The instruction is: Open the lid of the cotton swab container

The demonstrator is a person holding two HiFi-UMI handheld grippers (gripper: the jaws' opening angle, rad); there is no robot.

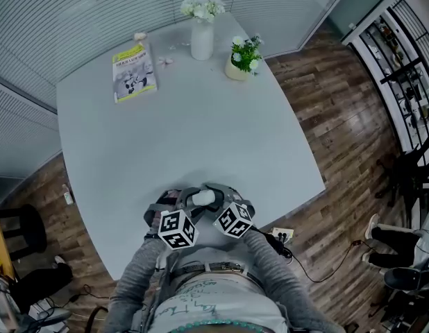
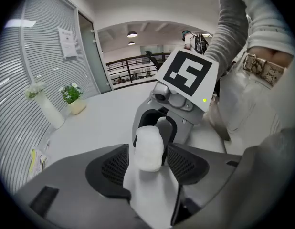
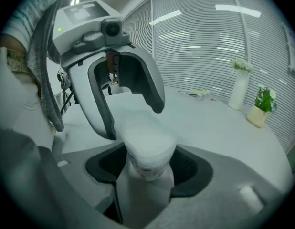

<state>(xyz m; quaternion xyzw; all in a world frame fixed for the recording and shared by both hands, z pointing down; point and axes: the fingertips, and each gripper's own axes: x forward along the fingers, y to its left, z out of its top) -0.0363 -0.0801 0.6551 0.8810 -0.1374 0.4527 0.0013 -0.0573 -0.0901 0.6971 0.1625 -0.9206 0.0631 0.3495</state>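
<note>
The cotton swab container [image 3: 146,147] is a small white tub with a cloudy lid on top, and my right gripper [image 3: 147,168] is shut on its body. From the head view it shows as a white blob [image 1: 203,198] just above the table's near edge, between both grippers. My left gripper [image 2: 147,163] faces the right one with the container's top [image 2: 149,149] between its jaws. There is a narrow gap on each side, so it is open. In the right gripper view the left gripper's fingers [image 3: 102,113] arch over the lid. Whether the lid is lifted I cannot tell.
On the grey table [image 1: 200,130], a booklet [image 1: 134,73] lies at the far left. A white vase of flowers [image 1: 202,37] and a small potted plant [image 1: 242,57] stand at the far edge. Wooden floor with a cable [image 1: 305,269] lies to the right.
</note>
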